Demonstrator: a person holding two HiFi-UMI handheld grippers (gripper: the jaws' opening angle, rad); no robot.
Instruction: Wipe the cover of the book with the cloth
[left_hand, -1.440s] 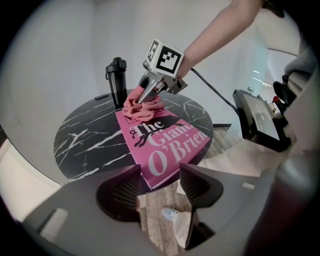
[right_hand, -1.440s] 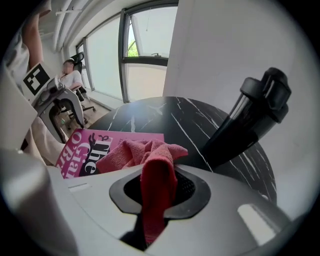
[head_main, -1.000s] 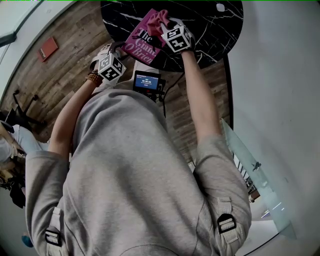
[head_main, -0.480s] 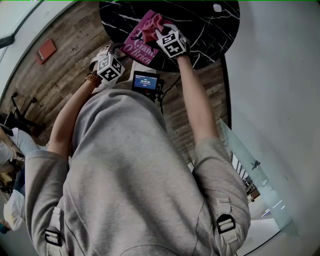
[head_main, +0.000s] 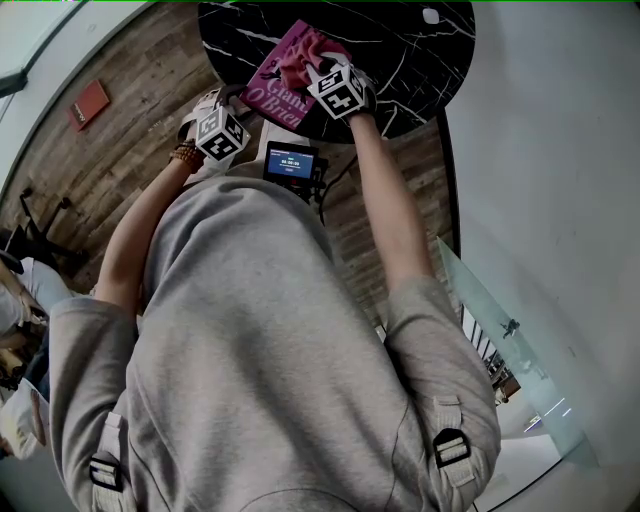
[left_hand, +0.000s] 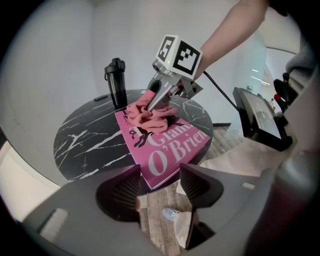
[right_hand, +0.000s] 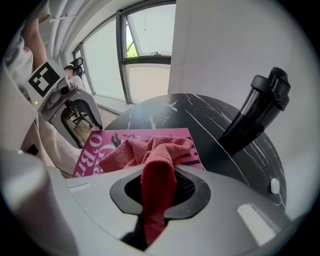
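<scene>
Fingers of right gripper clamped on cloth, bunched on book. Left gripper fingers wide, empty. Cloth soft, floppy, so pinch fold deep; book stiff, guessing slides on worktop.

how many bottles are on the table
1. A black bottle stands upright on the round table, just beyond the far corner of the book. No other shows, though the cloth hides a bit of the table behind it.

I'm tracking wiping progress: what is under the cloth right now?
The cloth, pinched in the right gripper, lies bunched on the cover of the pink book, which rests on the black table. Part of the title beneath it is covered.
</scene>
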